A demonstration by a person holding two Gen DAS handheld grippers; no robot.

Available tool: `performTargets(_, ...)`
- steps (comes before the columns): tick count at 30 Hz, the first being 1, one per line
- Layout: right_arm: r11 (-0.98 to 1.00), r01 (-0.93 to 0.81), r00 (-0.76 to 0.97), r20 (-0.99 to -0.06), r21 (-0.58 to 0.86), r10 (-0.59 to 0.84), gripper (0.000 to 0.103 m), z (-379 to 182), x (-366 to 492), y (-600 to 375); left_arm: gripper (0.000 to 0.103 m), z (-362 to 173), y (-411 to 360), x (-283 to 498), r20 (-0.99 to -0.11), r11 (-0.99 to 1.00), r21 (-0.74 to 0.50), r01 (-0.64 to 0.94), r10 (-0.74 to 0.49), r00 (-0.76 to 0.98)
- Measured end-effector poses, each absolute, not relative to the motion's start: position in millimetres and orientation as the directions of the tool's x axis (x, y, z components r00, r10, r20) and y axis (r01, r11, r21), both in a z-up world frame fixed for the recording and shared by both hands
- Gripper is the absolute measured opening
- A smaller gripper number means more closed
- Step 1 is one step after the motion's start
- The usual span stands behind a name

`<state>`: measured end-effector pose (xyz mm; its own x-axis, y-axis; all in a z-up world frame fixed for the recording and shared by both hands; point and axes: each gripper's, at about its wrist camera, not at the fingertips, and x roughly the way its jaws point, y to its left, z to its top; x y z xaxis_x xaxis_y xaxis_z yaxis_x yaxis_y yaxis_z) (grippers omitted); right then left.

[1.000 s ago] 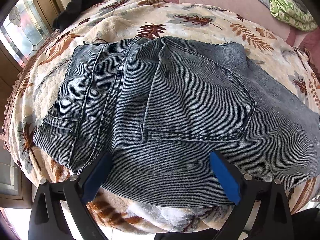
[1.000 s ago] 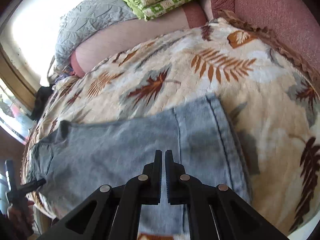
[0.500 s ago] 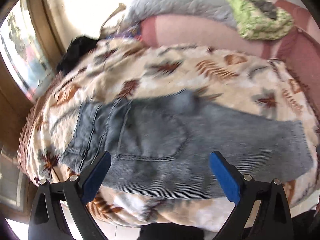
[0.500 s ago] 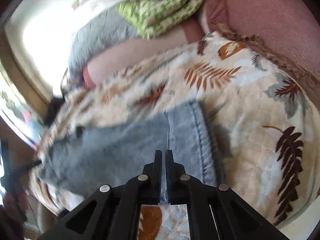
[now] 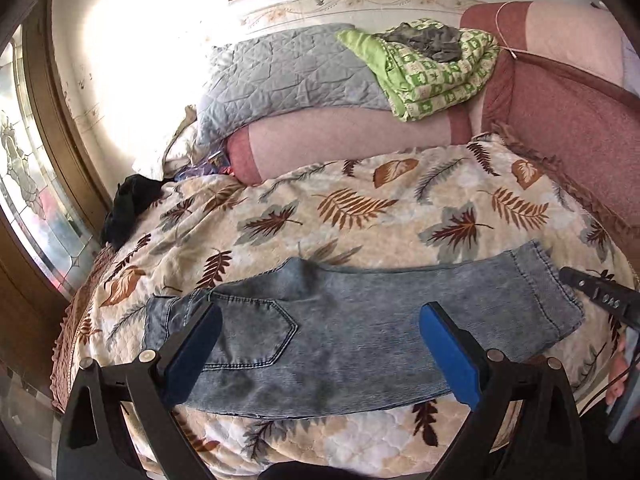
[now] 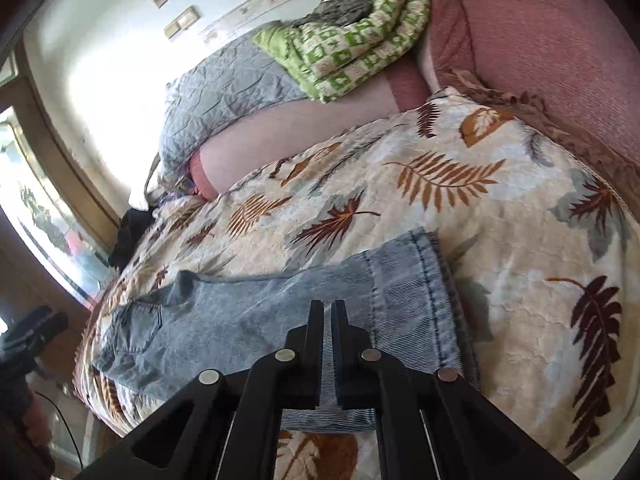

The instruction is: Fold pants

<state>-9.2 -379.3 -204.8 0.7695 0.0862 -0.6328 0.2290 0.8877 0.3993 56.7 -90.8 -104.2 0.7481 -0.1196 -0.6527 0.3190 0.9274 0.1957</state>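
Now lying flat on leaf-print quilt (image 5: 352,216): faded blue denim pants (image 5: 360,332), already halved lengthwise.
Likely soft, weighty; gripping best at hem — left gripper (image 5: 320,348) gaping empty, right gripper (image 6: 327,344) pinching near-edge denim.

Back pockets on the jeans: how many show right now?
1. A back pocket shows on the jeans near the waist end, by the left gripper's left finger. Another may be folded underneath.

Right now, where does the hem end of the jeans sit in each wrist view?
Left wrist: the hem end of the jeans lies at right, just left of the right gripper.
Right wrist: hem at center, just right of the gripper's nearly shut fingers.
Shared landmark: green checked quilt at the bed's far edge.
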Motion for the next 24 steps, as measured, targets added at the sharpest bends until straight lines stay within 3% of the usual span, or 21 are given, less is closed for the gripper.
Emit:
performTargets(3,0.912,0.205,0.754,-0.651,0.356,0.085,0.027,-208,-4,-368,0.099,-103,-97,55,-0.645,0.926,0.211,0.314,-0.109,0.756)
performTargets(5,0.917,0.202,0.755,-0.651,0.345,0.079,0.060,-209,-4,-366,0.099,-104,-101,56,-0.645,0.926,0.219,0.308,-0.099,0.758)
performTargets(24,0.893,0.257,0.771,-0.635,0.369,0.040,0.060,-206,-22,-400,0.099,-117,-152,64,-0.659,0.908,0.250,0.336,-0.095,0.746)
